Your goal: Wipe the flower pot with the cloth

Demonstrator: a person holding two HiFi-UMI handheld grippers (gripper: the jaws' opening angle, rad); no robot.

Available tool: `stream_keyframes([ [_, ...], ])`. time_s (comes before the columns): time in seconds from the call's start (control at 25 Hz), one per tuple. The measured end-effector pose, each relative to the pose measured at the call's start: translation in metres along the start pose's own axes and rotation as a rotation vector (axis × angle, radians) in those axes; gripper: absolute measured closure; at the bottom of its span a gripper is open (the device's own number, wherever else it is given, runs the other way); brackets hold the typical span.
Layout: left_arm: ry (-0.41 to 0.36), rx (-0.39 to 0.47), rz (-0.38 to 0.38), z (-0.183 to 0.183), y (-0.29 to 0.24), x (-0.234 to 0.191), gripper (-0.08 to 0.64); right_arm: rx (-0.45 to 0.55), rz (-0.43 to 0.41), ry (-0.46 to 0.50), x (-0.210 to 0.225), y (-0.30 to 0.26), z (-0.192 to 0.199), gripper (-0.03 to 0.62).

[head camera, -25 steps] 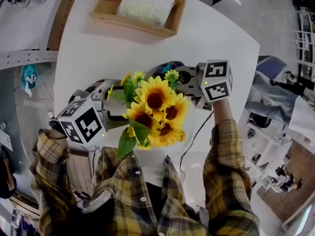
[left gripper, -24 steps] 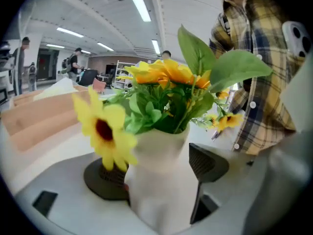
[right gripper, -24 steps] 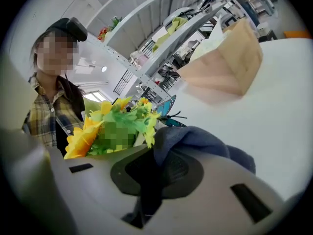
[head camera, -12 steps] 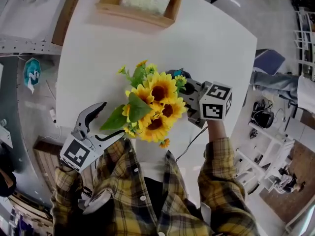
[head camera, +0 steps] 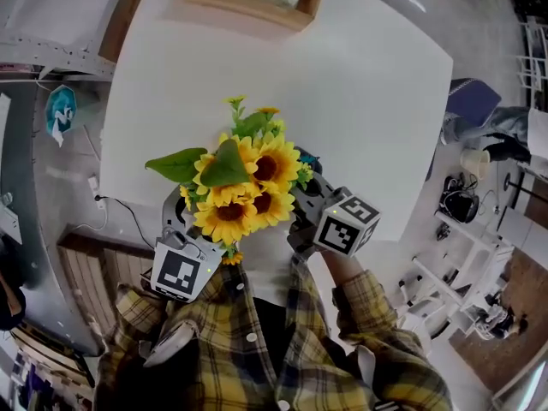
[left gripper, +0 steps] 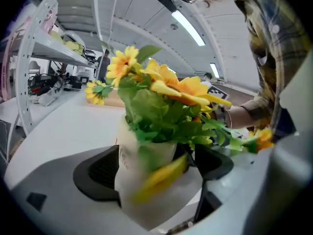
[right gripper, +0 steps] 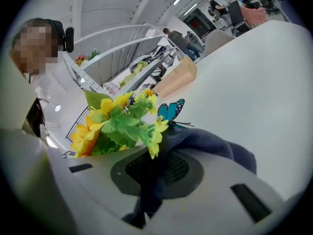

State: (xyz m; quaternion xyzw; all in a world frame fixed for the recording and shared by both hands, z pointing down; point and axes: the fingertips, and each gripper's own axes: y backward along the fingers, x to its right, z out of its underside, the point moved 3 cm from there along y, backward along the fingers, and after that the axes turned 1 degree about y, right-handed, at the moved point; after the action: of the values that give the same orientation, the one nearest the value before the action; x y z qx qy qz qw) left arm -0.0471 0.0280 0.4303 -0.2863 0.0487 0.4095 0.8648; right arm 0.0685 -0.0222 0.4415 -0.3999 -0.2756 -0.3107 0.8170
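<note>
Left hand-held gripper (left gripper: 151,168) is opening wide around the white flower pot (left gripper: 128,180); right hand-held gripper (right gripper: 156,176) pinches the blue cloth (right gripper: 215,148).
Pot sits near the desk (head camera: 342,75) edge, and looks light and tippy under its sunflowers (head camera: 235,187), so hold its smooth sides low.

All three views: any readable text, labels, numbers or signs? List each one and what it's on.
No text can be read in any view.
flower pot: small dark print on its white side, too blurred to read.
left marker cube, right marker cube: black-and-white square patterns only, no letters or numbers.
teal item left of the table: a white mark, too small to read.
</note>
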Motion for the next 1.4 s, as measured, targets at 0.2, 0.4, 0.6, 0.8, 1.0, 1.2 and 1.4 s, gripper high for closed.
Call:
stream_keyframes([
  [0.2, 0.036, 0.046, -0.057, -0.002, 0.003, -0.009, 0.075, 0.035, -0.024, -0.037, -0.015, -0.009, 0.018, 0.575],
  [0.4, -0.021, 0.028, -0.084, -0.006, 0.0, -0.032, 0.077, 0.014, -0.055, -0.038, -0.023, -0.023, 0.024, 0.575],
  [0.6, -0.137, -0.026, -0.052, -0.01, -0.003, -0.049, 0.11, -0.021, -0.086, -0.019, -0.025, -0.029, 0.021, 0.575],
  [0.8, -0.179, -0.015, 0.013, -0.017, -0.008, -0.056, 0.112, -0.019, -0.095, -0.04, -0.016, -0.032, 0.01, 0.575],
  [1.0, -0.225, -0.051, 0.085, -0.017, -0.009, -0.058, 0.114, 0.005, -0.095, -0.059, -0.002, -0.034, -0.01, 0.575],
  [1.2, -0.291, -0.093, 0.206, -0.02, -0.015, -0.064, 0.117, -0.037, -0.119, -0.02, 0.009, -0.043, -0.035, 0.575],
  [1.4, -0.388, -0.169, 0.408, -0.021, -0.024, -0.058, 0.116, -0.156, -0.215, 0.062, 0.016, -0.05, -0.058, 0.575],
])
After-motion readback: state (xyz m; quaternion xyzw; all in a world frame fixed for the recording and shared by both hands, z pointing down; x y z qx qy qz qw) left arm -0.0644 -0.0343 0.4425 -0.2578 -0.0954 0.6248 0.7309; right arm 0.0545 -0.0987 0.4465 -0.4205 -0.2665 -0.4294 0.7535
